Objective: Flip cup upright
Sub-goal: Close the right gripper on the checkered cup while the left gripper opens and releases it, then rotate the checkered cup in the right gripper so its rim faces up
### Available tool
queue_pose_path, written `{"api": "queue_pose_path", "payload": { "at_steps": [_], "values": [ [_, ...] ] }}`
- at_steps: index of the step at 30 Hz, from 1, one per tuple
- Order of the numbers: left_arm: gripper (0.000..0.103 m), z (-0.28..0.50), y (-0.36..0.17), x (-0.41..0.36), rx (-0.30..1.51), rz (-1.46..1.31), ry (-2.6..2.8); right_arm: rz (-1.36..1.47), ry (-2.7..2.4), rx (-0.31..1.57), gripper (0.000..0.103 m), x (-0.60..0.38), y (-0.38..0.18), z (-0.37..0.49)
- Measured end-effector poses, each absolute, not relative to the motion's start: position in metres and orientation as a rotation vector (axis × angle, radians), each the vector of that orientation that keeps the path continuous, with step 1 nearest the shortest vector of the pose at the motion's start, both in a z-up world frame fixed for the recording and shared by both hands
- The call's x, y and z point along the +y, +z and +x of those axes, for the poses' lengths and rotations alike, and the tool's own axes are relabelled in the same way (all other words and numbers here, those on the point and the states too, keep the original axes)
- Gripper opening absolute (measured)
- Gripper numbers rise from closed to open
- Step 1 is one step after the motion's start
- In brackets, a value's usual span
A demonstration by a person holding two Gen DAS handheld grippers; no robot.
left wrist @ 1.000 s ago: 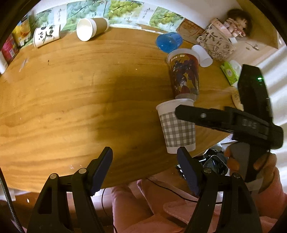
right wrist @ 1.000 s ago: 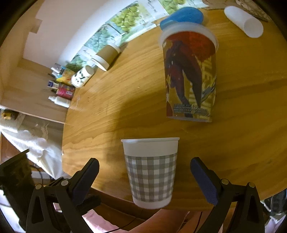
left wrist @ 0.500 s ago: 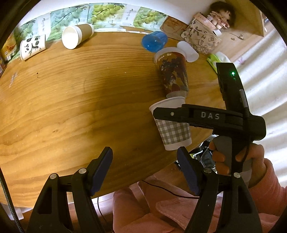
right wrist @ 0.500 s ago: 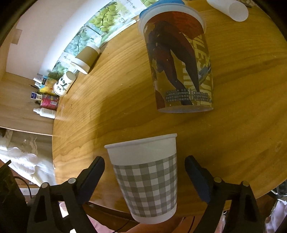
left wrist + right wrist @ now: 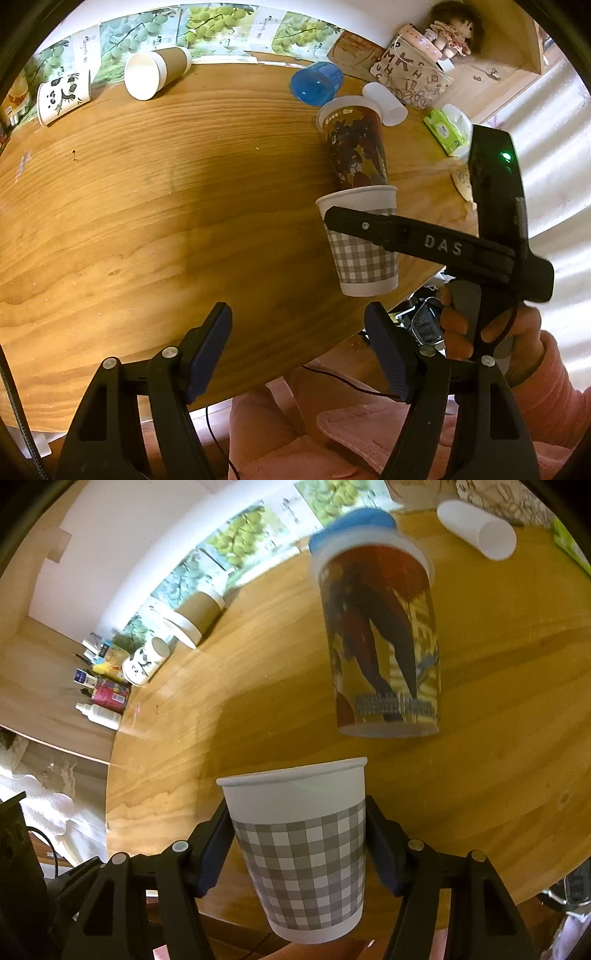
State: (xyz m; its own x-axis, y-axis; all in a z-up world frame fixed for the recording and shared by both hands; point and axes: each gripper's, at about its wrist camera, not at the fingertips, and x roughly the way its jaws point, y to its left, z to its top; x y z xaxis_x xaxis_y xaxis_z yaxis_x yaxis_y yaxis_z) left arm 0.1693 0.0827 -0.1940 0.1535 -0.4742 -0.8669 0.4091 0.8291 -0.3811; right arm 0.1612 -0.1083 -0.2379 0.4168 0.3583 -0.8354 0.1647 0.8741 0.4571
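At the near table (image 5: 155,229) edge your right claw (image 5: 297,843) is clamped on the upright checked cup (image 5: 301,853), left claw (image 5: 299,350) apart and idle; squeeze harder and thin paper may buckle, or bump the tall printed cup (image 5: 384,638).

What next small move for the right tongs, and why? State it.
Probably slide it inward, then release: the right tongs pinch the checked cup, which is rim-up, and its base looks to be at the table edge.
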Motion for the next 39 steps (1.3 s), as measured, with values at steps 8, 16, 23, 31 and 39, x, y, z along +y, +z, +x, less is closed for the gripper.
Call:
{"api": "queue_pose_path", "payload": {
  "at_steps": [8,16,23,31,39],
  "values": [
    [0.078,0.178,-0.184,0.095,1.229,-0.114,-0.589,0.401,0.143,0.932,0.065,-0.097,-0.218,0.149],
    [0.078,0.201,-0.178,0.109,1.206,-0.151,-0.532,0.297,0.114,0.727,0.065,-0.085,-0.221,0.133],
    [0.078,0.214,-0.17,0.113,1.192,-0.125,-0.52,0.232,0.102,0.586,0.065,-0.077,-0.221,0.121],
    [0.078,0.217,-0.167,0.121,1.193,-0.124,-0.498,0.174,0.113,0.474,0.066,-0.066,-0.224,0.118],
    [0.078,0.216,-0.165,0.124,1.195,-0.108,-0.478,0.145,0.113,0.495,0.066,-0.062,-0.236,0.116]
  ]
}}
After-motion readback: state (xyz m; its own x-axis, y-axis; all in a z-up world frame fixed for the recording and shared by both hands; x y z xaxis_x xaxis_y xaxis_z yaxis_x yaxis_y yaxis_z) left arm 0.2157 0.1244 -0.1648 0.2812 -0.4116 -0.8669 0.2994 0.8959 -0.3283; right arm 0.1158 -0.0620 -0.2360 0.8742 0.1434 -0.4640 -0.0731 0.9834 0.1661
